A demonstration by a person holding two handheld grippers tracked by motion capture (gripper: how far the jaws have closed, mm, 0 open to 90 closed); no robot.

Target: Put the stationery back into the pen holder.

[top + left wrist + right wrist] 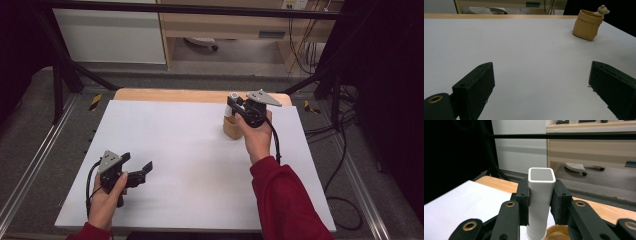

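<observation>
White table top (190, 165), grey floor (30, 125)

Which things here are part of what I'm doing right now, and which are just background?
In the job:
- white square tube, clamped upright in the right gripper
- tan pot with a small bear figure at its rim, just below the tube

Not in play:
- left gripper, open, holding nothing
- chair base on the floor
- wooden desk behind
</observation>
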